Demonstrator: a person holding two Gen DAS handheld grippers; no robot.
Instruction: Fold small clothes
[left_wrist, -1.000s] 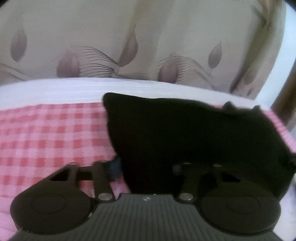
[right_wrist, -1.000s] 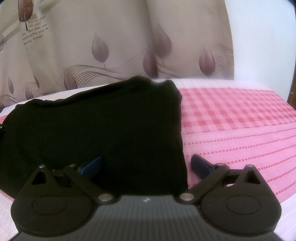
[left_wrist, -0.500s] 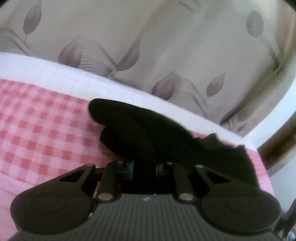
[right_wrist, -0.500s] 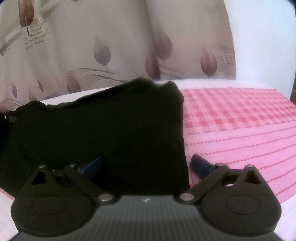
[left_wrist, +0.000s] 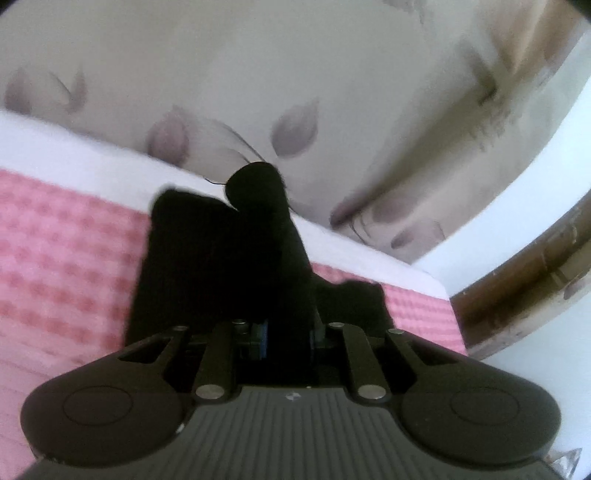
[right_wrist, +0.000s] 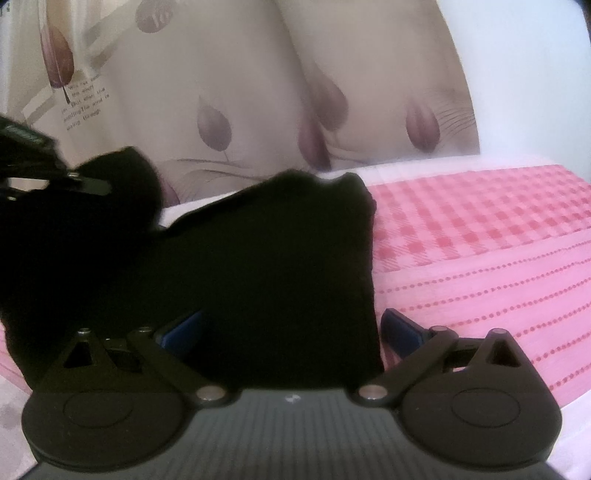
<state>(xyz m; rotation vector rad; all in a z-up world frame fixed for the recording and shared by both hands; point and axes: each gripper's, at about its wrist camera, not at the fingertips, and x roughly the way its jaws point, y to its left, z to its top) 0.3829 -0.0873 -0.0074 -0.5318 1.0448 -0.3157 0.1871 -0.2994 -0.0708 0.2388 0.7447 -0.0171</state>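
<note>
We're lifting one end of the black garment (right_wrist: 258, 266) off the pink bedspread (right_wrist: 480, 236), left gripper (left_wrist: 286, 341) pinching a fold, right gripper (right_wrist: 291, 325) spread wide over the flat part. Slipping cloth is threatening our fold.

Left gripper (left_wrist: 288, 338) fingers pinched together, right gripper (right_wrist: 291, 328) fingers spread wide

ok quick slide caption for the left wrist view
Left gripper shut on a raised fold of the black garment, above the pink checked cloth.
</note>
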